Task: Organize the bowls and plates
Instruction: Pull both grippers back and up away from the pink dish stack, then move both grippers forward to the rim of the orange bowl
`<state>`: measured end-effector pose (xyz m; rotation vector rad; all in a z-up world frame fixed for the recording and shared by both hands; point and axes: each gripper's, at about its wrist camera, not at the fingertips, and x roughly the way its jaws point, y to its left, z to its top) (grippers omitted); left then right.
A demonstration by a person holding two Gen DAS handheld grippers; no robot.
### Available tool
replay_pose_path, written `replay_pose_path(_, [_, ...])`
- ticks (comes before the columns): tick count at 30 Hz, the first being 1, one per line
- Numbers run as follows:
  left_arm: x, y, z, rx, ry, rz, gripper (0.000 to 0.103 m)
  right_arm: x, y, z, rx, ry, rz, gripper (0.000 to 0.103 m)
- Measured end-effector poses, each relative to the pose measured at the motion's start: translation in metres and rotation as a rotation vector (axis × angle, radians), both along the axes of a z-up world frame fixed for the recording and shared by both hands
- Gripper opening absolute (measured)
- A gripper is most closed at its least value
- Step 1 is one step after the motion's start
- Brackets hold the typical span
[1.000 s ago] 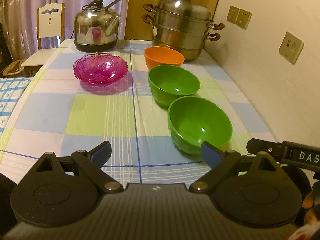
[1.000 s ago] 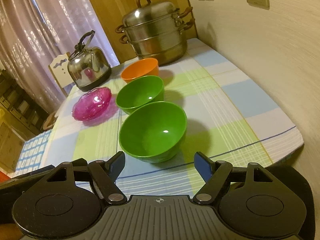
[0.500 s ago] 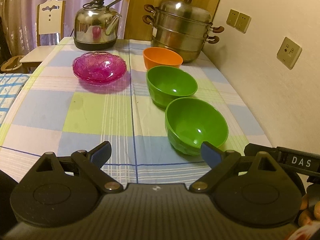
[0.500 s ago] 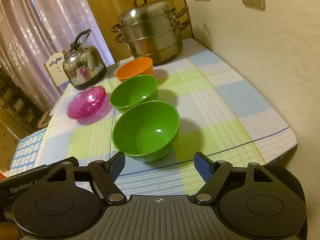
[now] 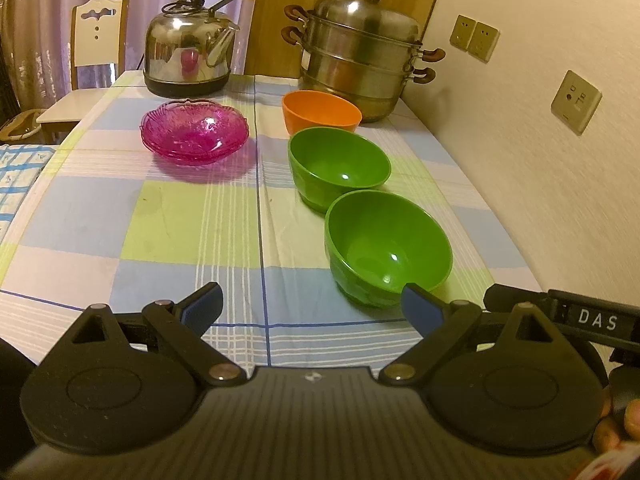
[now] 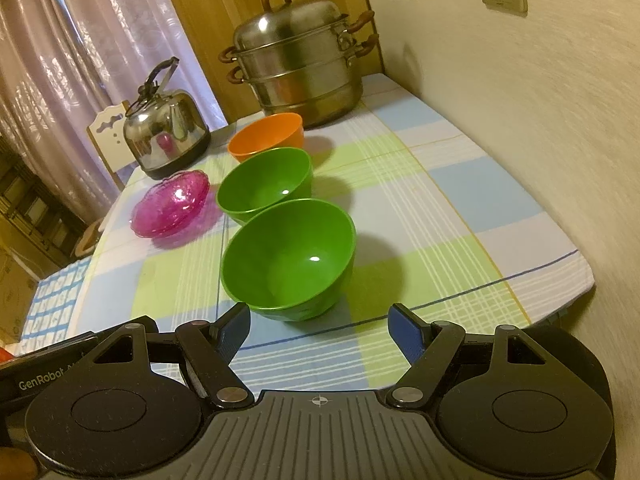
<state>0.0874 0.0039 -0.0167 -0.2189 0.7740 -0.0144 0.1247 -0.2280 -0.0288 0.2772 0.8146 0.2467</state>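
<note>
Both tongs, left (image 5: 312, 304) and right (image 6: 320, 322), gaped wide and empty; the right best straddled the near green bowl's (image 6: 288, 256) rim squarely before closing.

Sitting on the counter (image 5: 192, 232) are two green bowls, one near (image 5: 388, 246) and one behind it (image 5: 339, 168), one orange bowl (image 5: 321, 113), one pink glass dish (image 5: 194, 136), one steel kettle (image 5: 188, 56) and one stacked steamer pot (image 5: 360, 52); one white chair (image 5: 98, 36) is standing beyond
</note>
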Motion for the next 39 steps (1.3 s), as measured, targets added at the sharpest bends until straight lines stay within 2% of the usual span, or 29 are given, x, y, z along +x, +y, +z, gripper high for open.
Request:
replay_pose_path(13, [0.006, 0.005, 0.005, 0.002, -0.010, 0.012, 0.095, 0.005, -0.012, 0.007, 0.018, -0.021, -0.030, 0.076])
replay_pose_path(20, [0.038, 0.019, 0.010, -0.018, -0.025, 0.024, 0.095, 0.030, -0.012, 0.016, 0.009, -0.040, -0.029, 0.076])
replay_pose_path(26, [0.091, 0.040, 0.022, -0.026, -0.065, 0.047, 0.095, 0.079, -0.006, 0.030, -0.027, -0.081, 0.002, 0.076])
replay_pose_path(31, [0.150, 0.056, 0.024, -0.028, -0.085, 0.058, 0.094, 0.133, 0.002, 0.037, -0.036, -0.107, 0.017, 0.076])
replay_pose_path(39, [0.244, 0.076, 0.006, -0.094, -0.074, 0.054, 0.090, 0.220, 0.016, 0.026, 0.045, -0.097, -0.001, 0.076])
